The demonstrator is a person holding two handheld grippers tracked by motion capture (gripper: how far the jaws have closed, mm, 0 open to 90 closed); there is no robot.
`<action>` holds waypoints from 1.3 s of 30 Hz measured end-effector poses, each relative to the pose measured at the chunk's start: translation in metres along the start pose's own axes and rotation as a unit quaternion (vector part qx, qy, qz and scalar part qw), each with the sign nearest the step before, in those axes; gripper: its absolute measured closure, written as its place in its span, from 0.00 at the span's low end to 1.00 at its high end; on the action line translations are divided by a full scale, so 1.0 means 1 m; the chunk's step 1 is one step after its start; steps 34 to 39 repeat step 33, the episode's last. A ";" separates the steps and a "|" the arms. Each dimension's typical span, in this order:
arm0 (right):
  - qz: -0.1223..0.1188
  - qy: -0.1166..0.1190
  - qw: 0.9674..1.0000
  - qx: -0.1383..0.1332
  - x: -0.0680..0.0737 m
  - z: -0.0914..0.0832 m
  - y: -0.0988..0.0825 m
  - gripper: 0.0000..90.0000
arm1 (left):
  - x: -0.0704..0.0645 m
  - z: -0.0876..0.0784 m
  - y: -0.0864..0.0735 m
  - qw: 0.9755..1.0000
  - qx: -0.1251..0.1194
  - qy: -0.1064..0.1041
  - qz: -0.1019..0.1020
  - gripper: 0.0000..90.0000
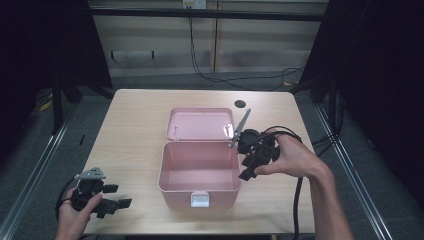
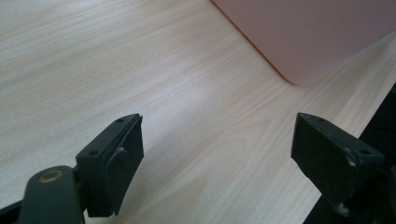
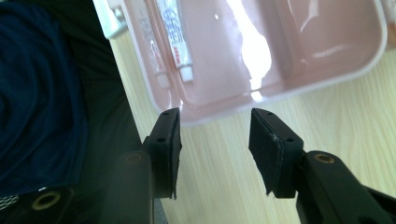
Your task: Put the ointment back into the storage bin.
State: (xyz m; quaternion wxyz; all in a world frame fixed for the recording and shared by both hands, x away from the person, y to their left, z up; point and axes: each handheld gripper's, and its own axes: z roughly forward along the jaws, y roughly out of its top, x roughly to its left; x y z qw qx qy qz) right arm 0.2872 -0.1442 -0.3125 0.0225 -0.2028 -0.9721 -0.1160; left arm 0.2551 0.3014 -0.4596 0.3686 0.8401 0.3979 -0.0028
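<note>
high view: pink box (image 1: pixel 199 172) seen open on desk (image 1: pixel 135 130) | right gripper view: tube (image 3: pixel 175 37) seen inside | right tool (image 3: pixel 215 140) released, nothing held | left tool (image 2: pixel 215 154) released

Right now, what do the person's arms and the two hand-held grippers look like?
Both forearms are bare, no sleeves visible. Each hand-held gripper is black: the left hand-held gripper carries a grey three-cornered plate, the right hand-held gripper a grey plate seen edge-on, and black cable trails from it. Jaws end in flat rectangular pads.

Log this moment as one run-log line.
pink box: lid open, tube inside | right gripper: open, empty, beside box | left gripper: open, empty, over table
</note>
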 end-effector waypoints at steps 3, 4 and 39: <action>0.004 -0.005 1.000 -0.001 -0.001 0.000 -0.008 0.59 | 0.000 -0.001 0.000 1.000 0.000 -0.001 0.000 0.19; 0.010 -0.007 1.000 0.001 -0.001 0.000 -0.011 0.59 | 0.000 -0.001 0.000 1.000 -0.003 -0.001 -0.001 0.19; 0.149 -0.034 0.988 -0.026 -0.022 0.058 -0.092 0.39 | 0.000 -0.001 0.000 1.000 -0.003 0.002 -0.003 0.19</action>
